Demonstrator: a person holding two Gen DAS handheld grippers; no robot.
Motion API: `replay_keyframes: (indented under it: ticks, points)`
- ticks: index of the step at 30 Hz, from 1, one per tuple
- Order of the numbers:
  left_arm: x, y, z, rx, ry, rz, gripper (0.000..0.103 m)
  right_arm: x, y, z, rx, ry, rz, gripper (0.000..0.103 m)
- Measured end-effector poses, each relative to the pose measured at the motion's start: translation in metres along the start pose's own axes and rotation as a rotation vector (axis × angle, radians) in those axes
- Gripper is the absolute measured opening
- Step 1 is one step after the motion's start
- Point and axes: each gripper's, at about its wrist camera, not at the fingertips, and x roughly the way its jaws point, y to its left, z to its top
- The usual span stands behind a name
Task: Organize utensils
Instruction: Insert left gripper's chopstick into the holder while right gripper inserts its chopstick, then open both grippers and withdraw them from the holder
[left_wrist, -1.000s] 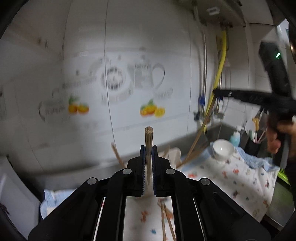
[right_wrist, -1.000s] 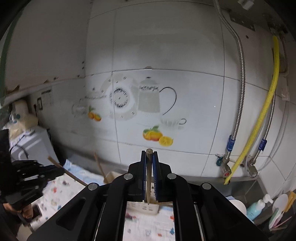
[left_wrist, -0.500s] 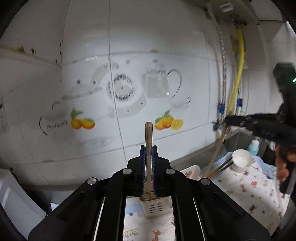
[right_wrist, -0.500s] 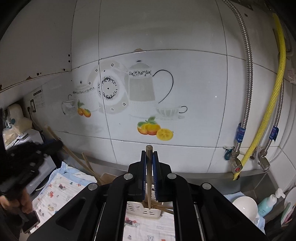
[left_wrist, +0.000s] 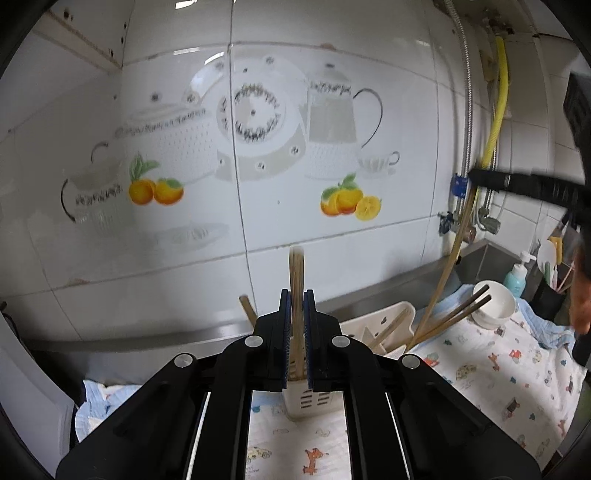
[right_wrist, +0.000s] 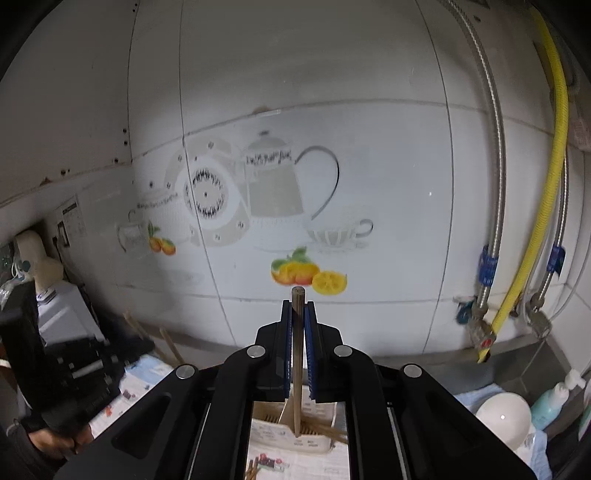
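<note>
Both tongs are clamped tight on chopsticks here: the left tongs (left_wrist: 296, 332) grip a pale wooden chopstick (left_wrist: 296, 273) standing upright between the blue pads, and the right tongs (right_wrist: 297, 347) pinch a darker chopstick (right_wrist: 297, 332) the same way. Just ahead sits the white slotted utensil holder (left_wrist: 373, 325) on the patterned cloth (left_wrist: 509, 369) covering the table, with several chopsticks already leaning out of it. Each stick's lower end hangs over the holder's mouth, so the drop looks close. The risk: the two sticks are heading for one narrow opening, and the leaning ones could deflect a tip onto the rim. Let go too high or tilted, and a stick may bounce out towards the white bowl (left_wrist: 495, 306) nearby.
</note>
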Motion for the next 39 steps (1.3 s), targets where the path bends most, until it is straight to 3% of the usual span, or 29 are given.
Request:
replay_keyframes:
  ticks: [4,13,14,17,20,26,29,35,39]
  points:
    - [0.003,0.003,-0.004,-0.018,0.014,-0.007,0.006,0.006,0.000,0.001,0.013,-0.002,-0.007,0.006]
    - [-0.018,0.004,-0.003,-0.041,-0.007,-0.043,0.007,0.028,0.004,-0.023,0.001,0.086,-0.006,0.008]
    - [-0.023,0.005,-0.004,-0.050,-0.007,-0.048,0.008,0.025,0.004,-0.024,-0.002,0.085,-0.012,0.009]
    - [-0.036,0.007,-0.010,-0.064,0.000,-0.060,0.008,0.010,0.005,-0.028,-0.012,0.072,-0.019,0.027]
    - [-0.054,0.006,-0.024,-0.042,0.009,-0.060,0.008,-0.010,0.009,-0.036,-0.035,0.086,-0.027,0.027]
    - [-0.084,0.004,-0.089,-0.034,0.105,-0.080,0.008,-0.050,0.029,-0.102,-0.109,0.190,-0.003,0.028]
    - [-0.091,0.003,-0.122,-0.032,0.154,-0.079,0.008,-0.062,0.040,-0.161,-0.126,0.281,0.024,0.028]
    - [-0.094,-0.002,-0.193,-0.071,0.278,-0.110,0.008,-0.067,0.058,-0.266,-0.103,0.453,0.075,0.027]
    - [-0.085,-0.010,-0.233,-0.089,0.371,-0.136,0.008,-0.064,0.065,-0.309,-0.080,0.530,0.086,0.023]
